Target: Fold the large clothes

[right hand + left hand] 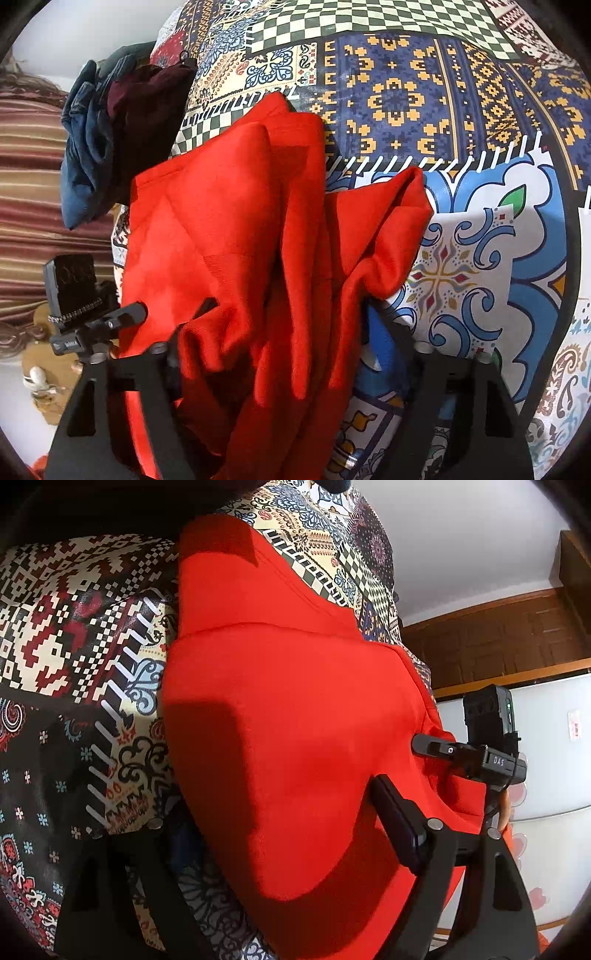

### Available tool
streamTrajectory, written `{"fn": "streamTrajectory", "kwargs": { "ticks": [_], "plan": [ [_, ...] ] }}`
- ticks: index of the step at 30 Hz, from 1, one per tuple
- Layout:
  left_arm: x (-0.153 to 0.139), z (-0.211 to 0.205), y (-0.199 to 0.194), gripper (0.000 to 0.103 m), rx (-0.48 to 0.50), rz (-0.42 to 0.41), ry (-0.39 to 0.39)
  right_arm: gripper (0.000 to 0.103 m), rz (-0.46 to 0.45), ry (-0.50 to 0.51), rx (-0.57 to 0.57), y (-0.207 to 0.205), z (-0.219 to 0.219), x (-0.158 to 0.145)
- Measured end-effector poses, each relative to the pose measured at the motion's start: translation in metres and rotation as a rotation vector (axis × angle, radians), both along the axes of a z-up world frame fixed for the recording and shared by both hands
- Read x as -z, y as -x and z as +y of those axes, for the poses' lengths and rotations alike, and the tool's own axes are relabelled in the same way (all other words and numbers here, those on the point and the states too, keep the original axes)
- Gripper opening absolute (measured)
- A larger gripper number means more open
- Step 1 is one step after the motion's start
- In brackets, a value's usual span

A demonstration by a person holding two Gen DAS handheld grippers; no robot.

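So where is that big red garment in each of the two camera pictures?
Left wrist view: the red garment fills the centre, running from the top down to the bottom edge.
Right wrist view: the red garment hangs bunched through the centre, left of the middle.
Shared landmark: the patterned tablecloth under it.

"DAS" printed on right gripper (pixel 421 746) body.

The red garment (pixel 295 720) covers the left gripper's (pixel 280 834) left finger, so its grip cannot be judged. In the right wrist view, bunched red cloth hides the right gripper's (pixel 280 339) fingertips, and the garment runs off the near edge. The far dark clothes (pixel 110 136) look blurred, perhaps denim.
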State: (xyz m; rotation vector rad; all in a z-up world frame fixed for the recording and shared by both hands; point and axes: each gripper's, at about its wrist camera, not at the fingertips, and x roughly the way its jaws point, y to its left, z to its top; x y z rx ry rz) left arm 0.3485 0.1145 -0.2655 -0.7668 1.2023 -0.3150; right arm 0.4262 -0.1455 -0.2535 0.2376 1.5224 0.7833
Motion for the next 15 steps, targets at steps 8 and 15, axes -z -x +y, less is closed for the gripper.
{"fn": "streamTrajectory", "kwargs": {
  "ticks": [8, 15],
  "plan": [
    [-0.006, 0.003, 0.01, 0.048, 0.005, -0.025, -0.016, 0.026, 0.004, -0.029, 0.057, 0.009, 0.005, -0.005],
    [-0.049, -0.013, 0.018, 0.029, 0.07, -0.098, -0.089, 0.023, -0.134, 0.02, 0.041, 0.036, 0.009, -0.056]
  ]
}}
